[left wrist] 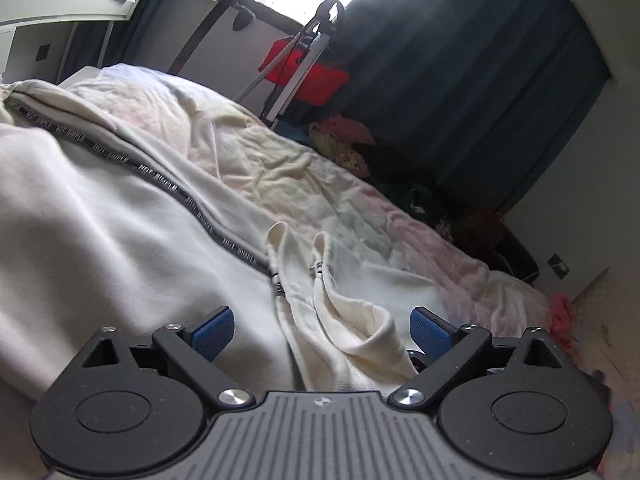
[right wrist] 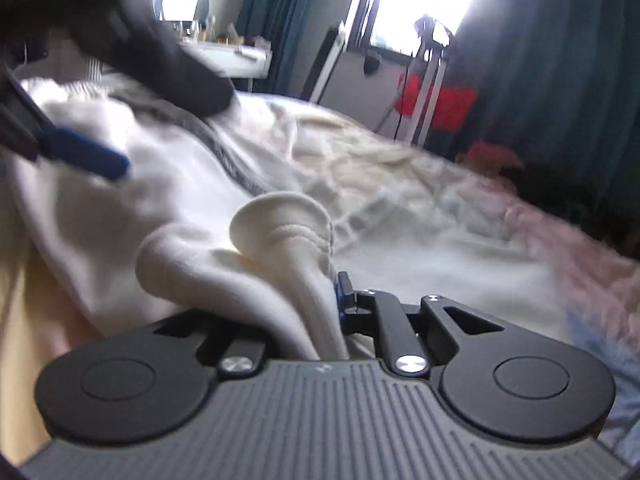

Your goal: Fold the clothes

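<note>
A cream zip-up garment (left wrist: 100, 208) with a dark lettered zipper tape (left wrist: 168, 184) lies spread on the bed. My left gripper (left wrist: 322, 330) is open just above it, blue pads on either side of a bunched ribbed edge (left wrist: 360, 332). My right gripper (right wrist: 316, 300) is shut on a thick fold of the same cream garment (right wrist: 280, 232), which bulges up between the jaws. The left gripper's blue finger (right wrist: 88, 156) shows at the upper left of the right wrist view, over the garment.
The bed sheet (left wrist: 300, 168) is pale and wrinkled. A red item on a metal stand (left wrist: 304, 68) and a pile of clothes (left wrist: 400, 168) lie beyond the bed's far side, before dark curtains (left wrist: 480, 60). A white desk (left wrist: 68, 8) stands at the far left.
</note>
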Available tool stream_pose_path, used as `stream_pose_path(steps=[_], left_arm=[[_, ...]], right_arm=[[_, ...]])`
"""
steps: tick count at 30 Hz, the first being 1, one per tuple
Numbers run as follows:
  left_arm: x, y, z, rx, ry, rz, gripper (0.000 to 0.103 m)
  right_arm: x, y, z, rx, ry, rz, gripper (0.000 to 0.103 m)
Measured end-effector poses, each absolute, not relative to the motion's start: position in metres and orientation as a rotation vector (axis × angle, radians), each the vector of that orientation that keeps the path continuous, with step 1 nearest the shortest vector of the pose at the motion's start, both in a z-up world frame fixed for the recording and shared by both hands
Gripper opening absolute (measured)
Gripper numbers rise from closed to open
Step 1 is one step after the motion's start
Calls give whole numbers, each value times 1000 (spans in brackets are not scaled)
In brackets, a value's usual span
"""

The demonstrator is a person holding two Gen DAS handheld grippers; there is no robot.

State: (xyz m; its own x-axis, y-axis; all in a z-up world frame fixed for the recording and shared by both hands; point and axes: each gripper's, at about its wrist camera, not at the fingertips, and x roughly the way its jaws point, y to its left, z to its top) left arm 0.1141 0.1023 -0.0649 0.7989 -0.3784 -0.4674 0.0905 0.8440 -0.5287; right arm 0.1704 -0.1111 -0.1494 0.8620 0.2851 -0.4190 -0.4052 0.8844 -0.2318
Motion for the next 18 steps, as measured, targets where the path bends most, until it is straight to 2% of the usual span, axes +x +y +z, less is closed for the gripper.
stream_pose_path(steps=[4, 8, 11, 12, 13, 18], left_arm=[[118, 109, -63, -519, 561, -251, 96], [121, 124, -64, -564, 555, -214, 95], [118, 136, -58, -587, 535, -190, 95], [116, 139, -55, -590, 524, -187, 95], [114, 142, -52, -592, 512, -185, 95], [103, 138, -48, -590, 510, -240, 92]], right_arm=[[174, -93, -152, -317, 369, 425, 11], [180, -86, -162, -310, 430, 446, 19], [186, -99, -151, -190, 520, 515, 51], [189, -105, -146, -135, 564, 545, 70], [189, -112, -141, -65, 611, 576, 82], [184, -158, -117, 302, 744, 642, 82]])
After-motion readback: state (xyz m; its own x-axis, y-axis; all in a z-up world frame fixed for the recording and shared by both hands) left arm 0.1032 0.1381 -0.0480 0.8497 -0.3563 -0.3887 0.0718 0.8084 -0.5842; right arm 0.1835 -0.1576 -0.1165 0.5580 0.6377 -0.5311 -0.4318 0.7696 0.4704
